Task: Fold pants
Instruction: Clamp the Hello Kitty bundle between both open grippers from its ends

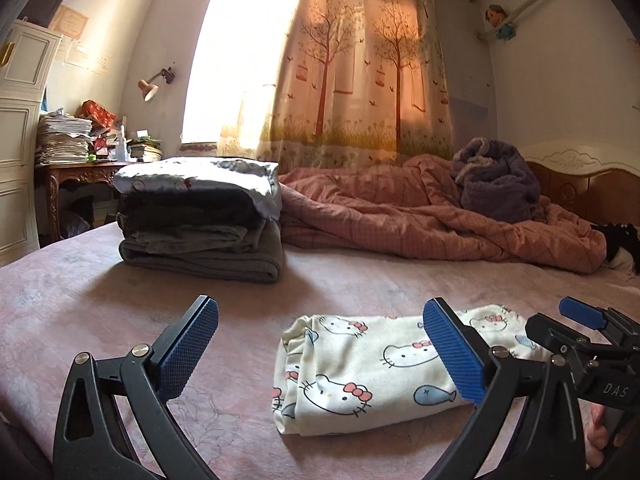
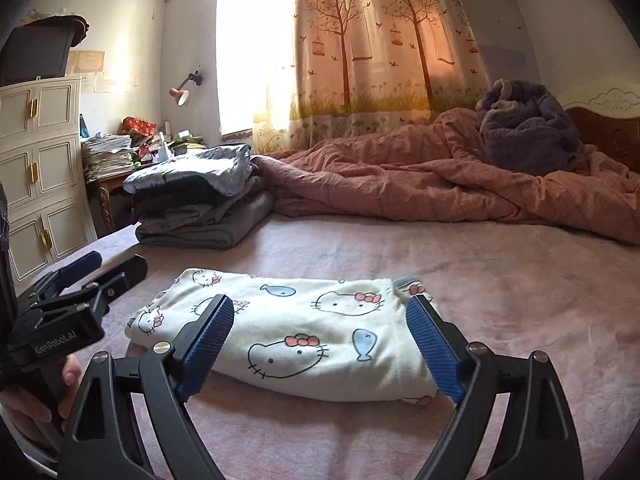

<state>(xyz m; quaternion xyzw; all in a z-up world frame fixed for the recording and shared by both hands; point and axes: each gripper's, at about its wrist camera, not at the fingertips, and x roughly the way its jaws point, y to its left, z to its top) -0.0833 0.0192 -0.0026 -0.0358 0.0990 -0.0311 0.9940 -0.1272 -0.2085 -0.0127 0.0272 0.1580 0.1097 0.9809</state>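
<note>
The folded pants (image 1: 360,372), cream with a cat and fish print, lie flat on the pink bed sheet (image 1: 100,308). My left gripper (image 1: 320,308) is open and hovers over the bundle's left end, with nothing pinched between its blue pads. In the right wrist view the same pants (image 2: 304,332) lie just ahead of my right gripper (image 2: 320,304), which is open wide with a pad on either side of the bundle and neither pressing it. Each gripper shows in the other's view, the right gripper (image 1: 560,324) at the right edge and the left gripper (image 2: 108,268) at the left edge, with a hand below it.
A stack of folded grey and white clothes (image 1: 200,220) sits on the bed behind and to the left. A rumpled pink quilt (image 1: 420,216) with a purple garment (image 1: 496,180) fills the back of the bed. A cluttered desk (image 1: 80,172) and white cabinet (image 2: 40,168) stand left.
</note>
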